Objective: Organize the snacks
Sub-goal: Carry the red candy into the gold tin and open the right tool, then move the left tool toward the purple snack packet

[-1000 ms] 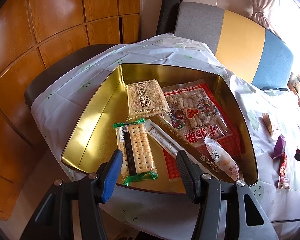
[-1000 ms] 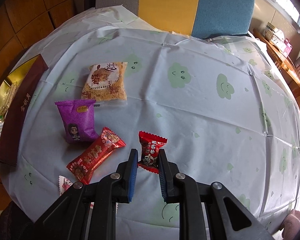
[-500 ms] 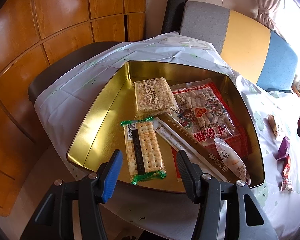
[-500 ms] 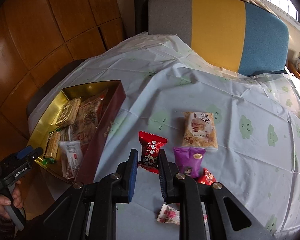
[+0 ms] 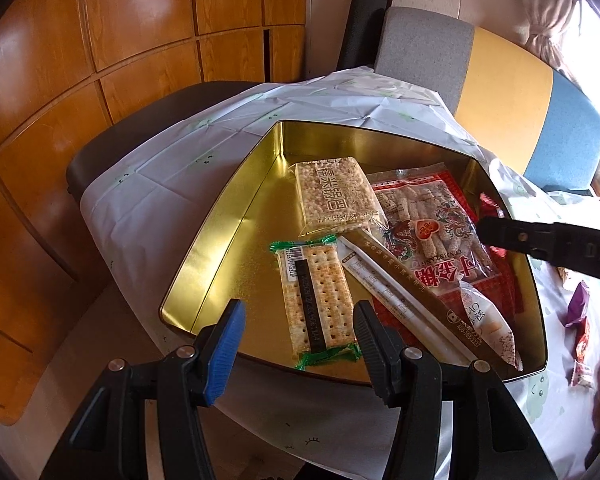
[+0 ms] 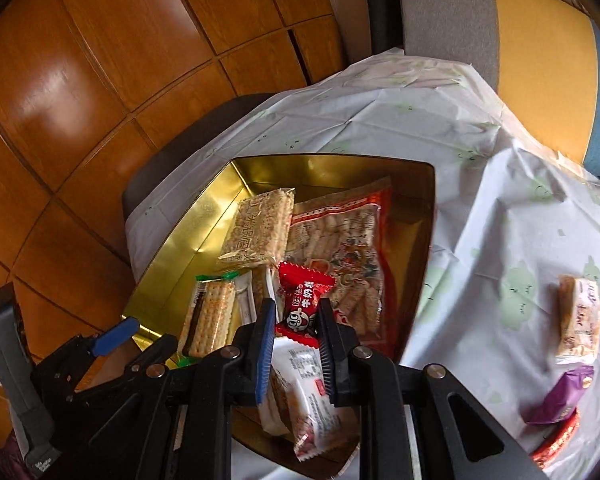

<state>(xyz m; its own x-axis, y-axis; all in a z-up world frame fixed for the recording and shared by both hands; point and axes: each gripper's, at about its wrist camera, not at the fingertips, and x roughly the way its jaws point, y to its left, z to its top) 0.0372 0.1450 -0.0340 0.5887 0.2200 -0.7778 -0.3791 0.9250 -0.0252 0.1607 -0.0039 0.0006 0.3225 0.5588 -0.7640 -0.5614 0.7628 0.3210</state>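
Over the gold tin [image 6: 172,248] — right gripper [image 6: 297,318] pinches the red candy [image 6: 302,308] for drop-in; left gripper [image 5: 298,330] waits, 2 fingers spread.

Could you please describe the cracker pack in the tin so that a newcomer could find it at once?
Start at the gold tin on the white tablecloth. On its bare gold floor, left of the other snacks and nearest the left tool, lies the cracker pack. It alone has green crimped ends, pale dotted crackers and a dark lengthwise stripe.

Gold tin [image 5: 236,216]; red candy wrapper [image 6: 305,300]; white tablecloth [image 6: 480,216], pale green cloud faces; purple packet [image 6: 560,396].
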